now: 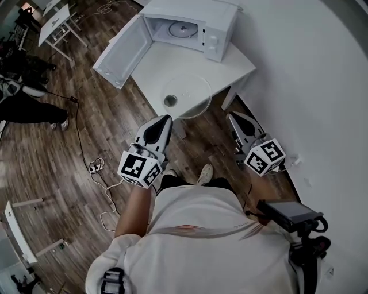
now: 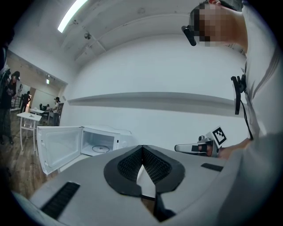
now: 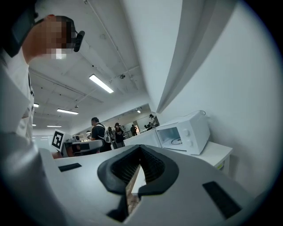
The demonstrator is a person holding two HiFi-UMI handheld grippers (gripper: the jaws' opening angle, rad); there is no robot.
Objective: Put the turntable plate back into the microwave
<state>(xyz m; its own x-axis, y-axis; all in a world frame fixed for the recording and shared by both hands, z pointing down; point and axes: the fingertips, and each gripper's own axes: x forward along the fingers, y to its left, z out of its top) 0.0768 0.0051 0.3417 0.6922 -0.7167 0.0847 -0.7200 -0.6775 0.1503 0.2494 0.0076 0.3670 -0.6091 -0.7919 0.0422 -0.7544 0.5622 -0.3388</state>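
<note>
The glass turntable plate lies at the near edge of the white table, in front of the microwave, whose door stands open. The left gripper and right gripper are both closed and empty, short of the table. They should probably open first, take the rim from opposite sides and keep the plate level.

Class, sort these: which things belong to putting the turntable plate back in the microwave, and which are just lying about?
Job: turntable plate; microwave, door open; left gripper; right gripper.
Lying about: power strip and cable on floor; far table.
</note>
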